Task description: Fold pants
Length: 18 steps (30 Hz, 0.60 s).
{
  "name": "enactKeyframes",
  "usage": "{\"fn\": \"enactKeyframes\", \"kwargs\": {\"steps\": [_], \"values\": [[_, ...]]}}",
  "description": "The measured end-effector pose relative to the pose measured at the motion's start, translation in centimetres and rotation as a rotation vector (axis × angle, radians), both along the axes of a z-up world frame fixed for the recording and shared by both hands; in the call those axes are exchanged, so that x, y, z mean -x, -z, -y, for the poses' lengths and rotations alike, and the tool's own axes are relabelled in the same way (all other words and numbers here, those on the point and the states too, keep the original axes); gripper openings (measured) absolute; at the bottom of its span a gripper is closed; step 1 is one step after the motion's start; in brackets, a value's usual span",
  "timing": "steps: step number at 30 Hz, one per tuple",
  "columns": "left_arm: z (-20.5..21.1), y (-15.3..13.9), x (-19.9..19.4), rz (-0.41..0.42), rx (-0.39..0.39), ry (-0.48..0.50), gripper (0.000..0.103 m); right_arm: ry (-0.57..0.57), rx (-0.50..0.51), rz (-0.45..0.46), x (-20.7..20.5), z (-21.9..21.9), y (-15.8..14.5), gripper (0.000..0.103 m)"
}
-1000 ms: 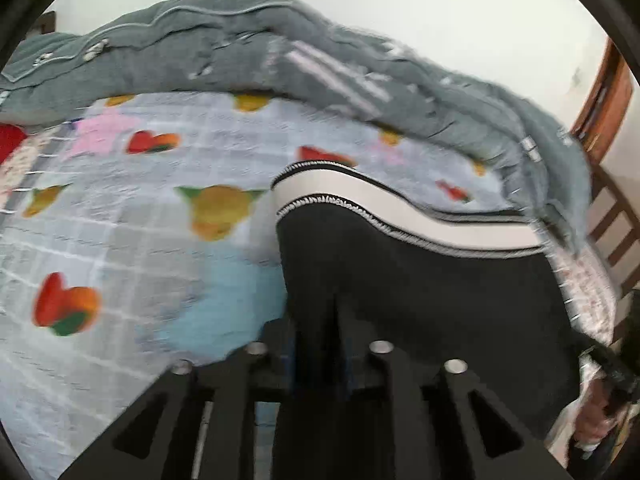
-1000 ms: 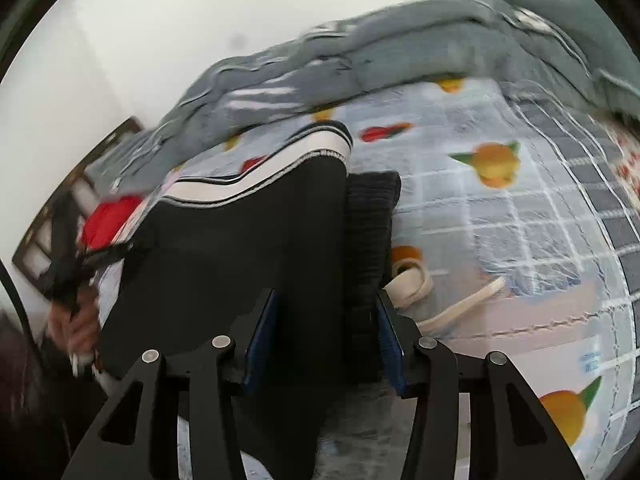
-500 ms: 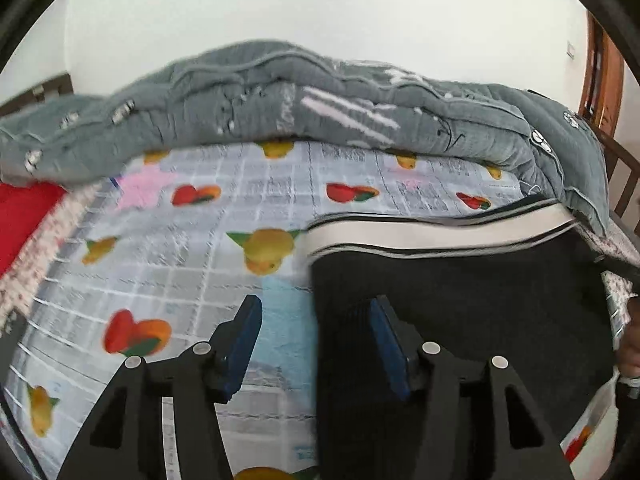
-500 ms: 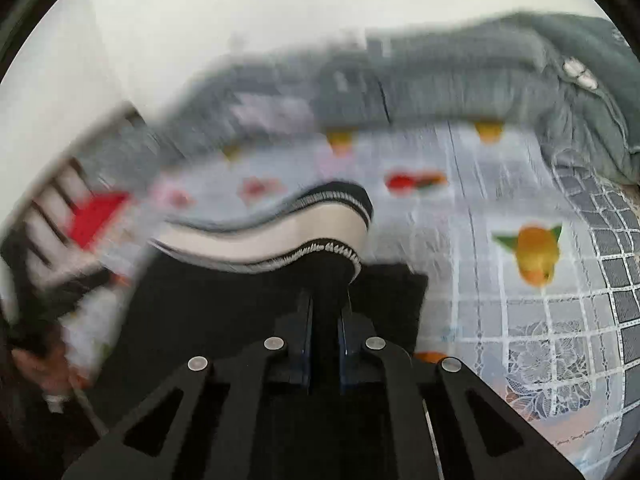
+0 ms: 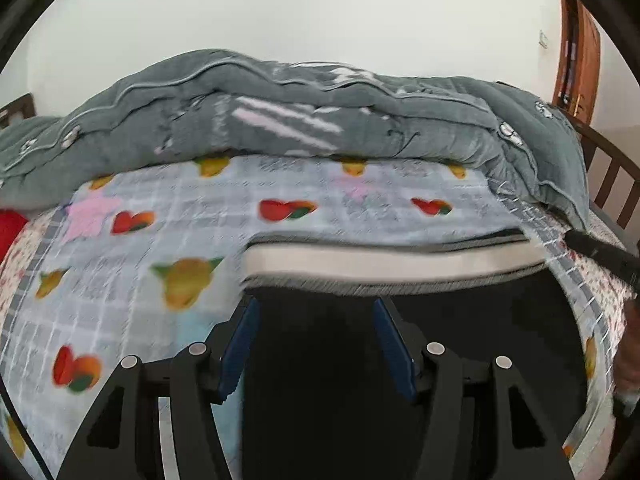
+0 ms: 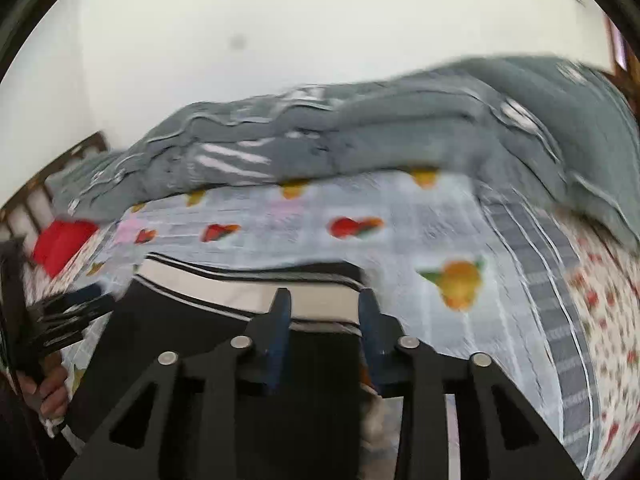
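Black pants [image 5: 460,340] with a white striped waistband [image 5: 380,266] lie flat on the fruit-print bedsheet [image 5: 200,220]. My left gripper [image 5: 314,312] hovers over their left part, open, and its blue pads [image 5: 240,340] press on nothing. In the right wrist view the same pants [image 6: 180,340] spread to the left, with the waistband [image 6: 224,292] running behind my right gripper [image 6: 324,304]. Its jaws are opening, and the fabric below them is not pinched. Each view shows the other gripper at its edge [image 5: 600,252] [image 6: 60,312], held by a hand [image 6: 48,392].
A bunched grey quilt [image 5: 320,120] lines the far side of the bed against a white wall. A red cushion [image 6: 60,240] lies at the far left. Wooden bed rails [image 5: 612,176] and a brown door [image 5: 576,40] stand at the right.
My left gripper let go of the black fabric, opened and drew back over the pants. My right gripper shut on the pants near the waistband corner, then rose and opened again.
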State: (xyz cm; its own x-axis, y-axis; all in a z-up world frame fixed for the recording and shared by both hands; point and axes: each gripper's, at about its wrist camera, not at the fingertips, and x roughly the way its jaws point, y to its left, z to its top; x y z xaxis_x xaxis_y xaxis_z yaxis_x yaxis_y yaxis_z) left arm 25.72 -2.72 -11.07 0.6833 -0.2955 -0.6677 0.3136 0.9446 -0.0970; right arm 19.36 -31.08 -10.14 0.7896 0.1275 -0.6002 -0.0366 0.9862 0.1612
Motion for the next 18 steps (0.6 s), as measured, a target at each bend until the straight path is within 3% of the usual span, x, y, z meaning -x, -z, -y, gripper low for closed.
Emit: {"fn": "enactKeyframes", "kwargs": {"steps": [2, 5, 7, 11, 18], "values": [[1.2, 0.4, -1.2, -0.007, -0.002, 0.024, 0.06, -0.047, 0.029, -0.026, -2.0, -1.5, 0.9, 0.035], [3.1, 3.7, -3.6, -0.057, -0.111, -0.003, 0.06, -0.039, 0.112, -0.158, -5.6, -2.5, 5.2, 0.035], [3.4, 5.7, -4.0, -0.049, -0.136, -0.025, 0.063, -0.016, 0.125, -0.102, -6.0, -2.3, 6.3, 0.035], [3.3, 5.6, -4.5, -0.017, -0.138, -0.056, 0.063, -0.033, 0.173, -0.137, -8.1, -2.7, 6.3, 0.035], [3.5, 6.2, -6.3, -0.003, -0.178, -0.118, 0.065, -0.04, 0.216, -0.11, -10.7, -3.8, 6.7, 0.035]]}}
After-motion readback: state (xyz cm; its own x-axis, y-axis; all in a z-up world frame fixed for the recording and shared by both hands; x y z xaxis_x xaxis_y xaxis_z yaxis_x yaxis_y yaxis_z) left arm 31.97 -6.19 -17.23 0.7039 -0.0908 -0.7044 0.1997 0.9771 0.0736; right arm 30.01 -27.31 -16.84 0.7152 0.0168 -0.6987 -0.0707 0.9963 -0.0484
